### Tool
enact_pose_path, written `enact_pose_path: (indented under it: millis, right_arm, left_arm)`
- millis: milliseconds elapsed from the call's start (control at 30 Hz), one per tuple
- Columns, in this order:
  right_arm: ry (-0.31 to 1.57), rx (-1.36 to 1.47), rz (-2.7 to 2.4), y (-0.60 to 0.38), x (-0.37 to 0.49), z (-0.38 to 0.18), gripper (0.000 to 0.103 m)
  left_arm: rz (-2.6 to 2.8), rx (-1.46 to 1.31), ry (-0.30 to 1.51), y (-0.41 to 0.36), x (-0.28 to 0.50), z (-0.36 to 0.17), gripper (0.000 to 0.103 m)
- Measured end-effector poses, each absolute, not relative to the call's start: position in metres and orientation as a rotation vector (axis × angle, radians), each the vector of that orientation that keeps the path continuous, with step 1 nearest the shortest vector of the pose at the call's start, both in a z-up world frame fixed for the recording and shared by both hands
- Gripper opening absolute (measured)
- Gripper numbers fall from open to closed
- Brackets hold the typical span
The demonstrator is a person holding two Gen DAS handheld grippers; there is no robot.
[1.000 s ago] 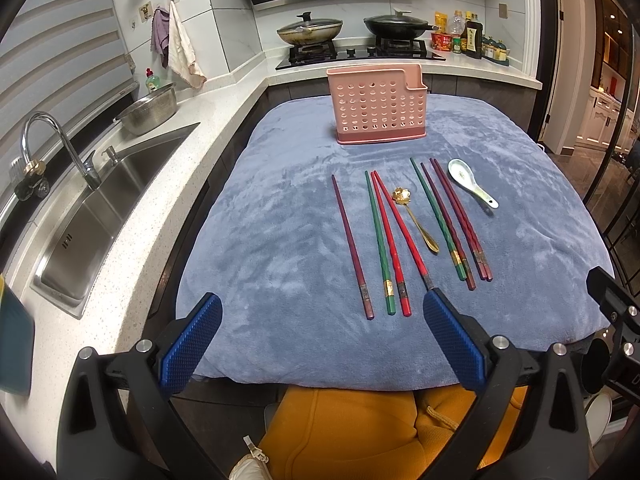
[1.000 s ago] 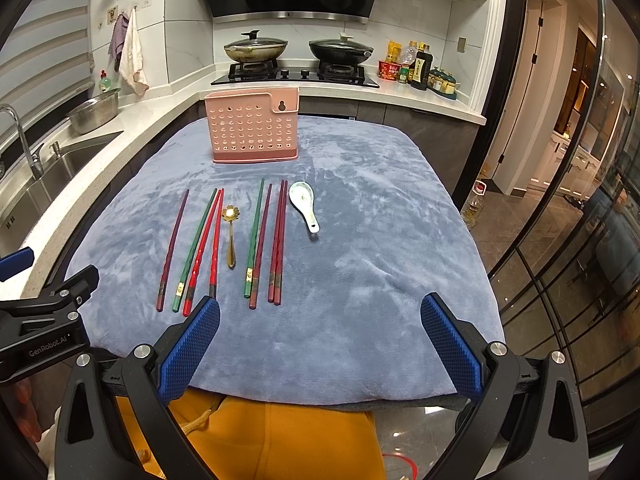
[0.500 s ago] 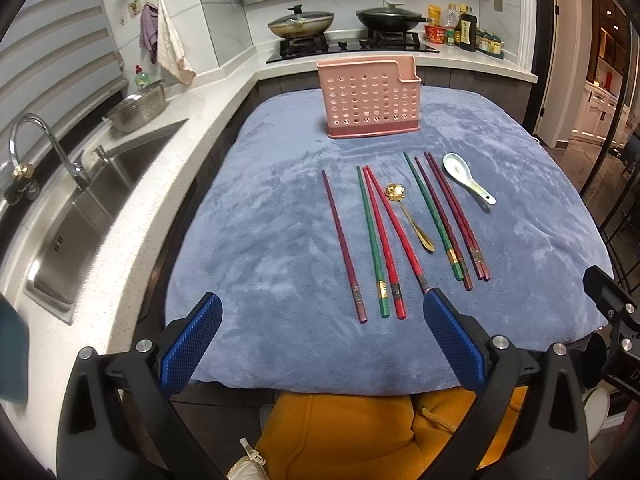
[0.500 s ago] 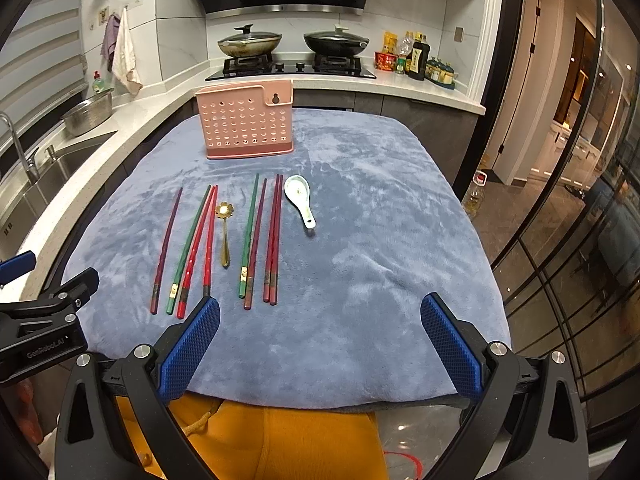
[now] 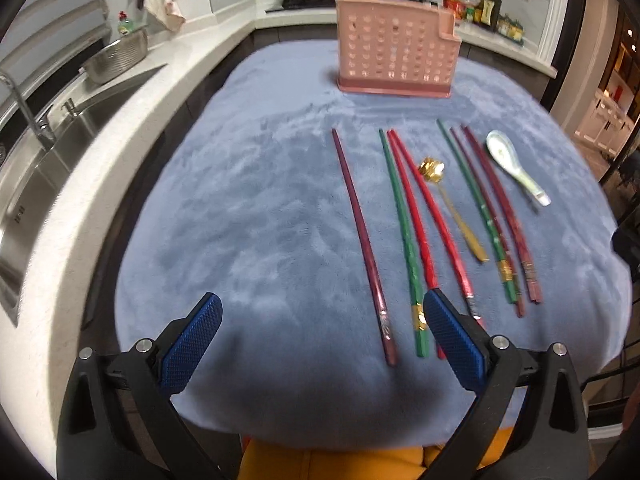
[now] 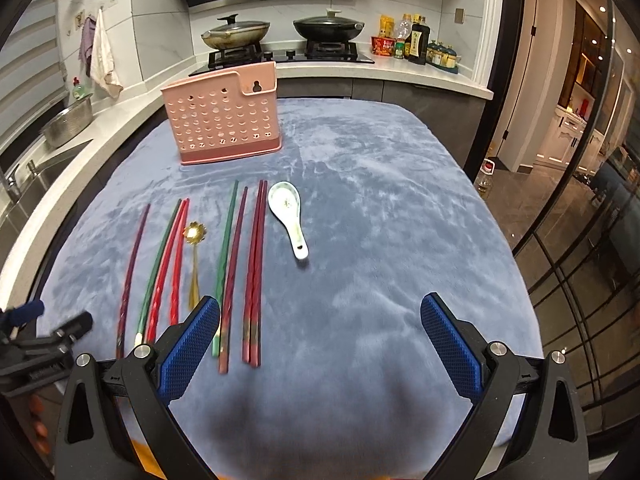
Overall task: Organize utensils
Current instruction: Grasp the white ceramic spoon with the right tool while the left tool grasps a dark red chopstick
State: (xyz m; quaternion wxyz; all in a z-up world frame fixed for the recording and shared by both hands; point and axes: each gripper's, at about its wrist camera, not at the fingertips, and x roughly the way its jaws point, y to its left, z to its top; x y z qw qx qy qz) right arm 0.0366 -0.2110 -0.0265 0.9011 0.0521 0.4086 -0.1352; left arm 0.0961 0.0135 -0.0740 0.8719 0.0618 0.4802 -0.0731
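Note:
Several red, green and maroon chopsticks [image 5: 404, 220] [image 6: 228, 264] lie side by side on a blue cloth [image 5: 260, 208] [image 6: 380, 240]. A gold spoon [image 5: 452, 204] [image 6: 194, 256] lies among them, and a white ceramic spoon [image 5: 514, 166] [image 6: 288, 216] lies to their right. A pink perforated utensil holder [image 5: 396, 50] [image 6: 224, 120] stands upright at the far side. My left gripper [image 5: 320, 342] is open and empty, low over the near cloth, left of the chopstick ends. My right gripper [image 6: 320, 340] is open and empty, right of the chopstick ends.
A steel sink [image 5: 44, 152] with a tap and a metal bowl [image 5: 116, 58] lie along the left counter. A stove with two lidded pans [image 6: 280, 32] and bottles [image 6: 416, 42] stand behind the holder. The floor drops away right of the table [image 6: 560, 220].
Both grippers have moved forward and lower over the cloth, closer to the chopsticks and the holder. Both stay open. The utensils have not moved.

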Motion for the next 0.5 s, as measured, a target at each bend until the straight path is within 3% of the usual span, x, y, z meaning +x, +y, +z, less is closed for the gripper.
enact_pose_path:
  millis: [133, 267, 433, 500]
  right_arm:
    - [0.864, 0.102, -0.288, -0.213, 0.054, -0.036, 0.096]
    - [0.886, 0.107, -0.299, -0.219, 0.066, -0.045, 0.096]
    - [0.897, 0.105, -0.304, -0.222, 0.085, -0.052, 0.096]
    - [0.896, 0.107, -0.299, -0.223, 0.094, -0.053, 0.096]
  left_arm:
    - [-0.170, 0.153, 1.059, 0.006, 0.109, -0.100, 0.093]
    - [-0.202, 0.128, 1.123, 0.008, 0.116, -0.116, 0.079]
    - [-0.224, 0.129, 1.133, 0.011, 0.112, -0.121, 0.076]
    - [-0.238, 0.133, 1.137, 0.011, 0.108, -0.120, 0.069]
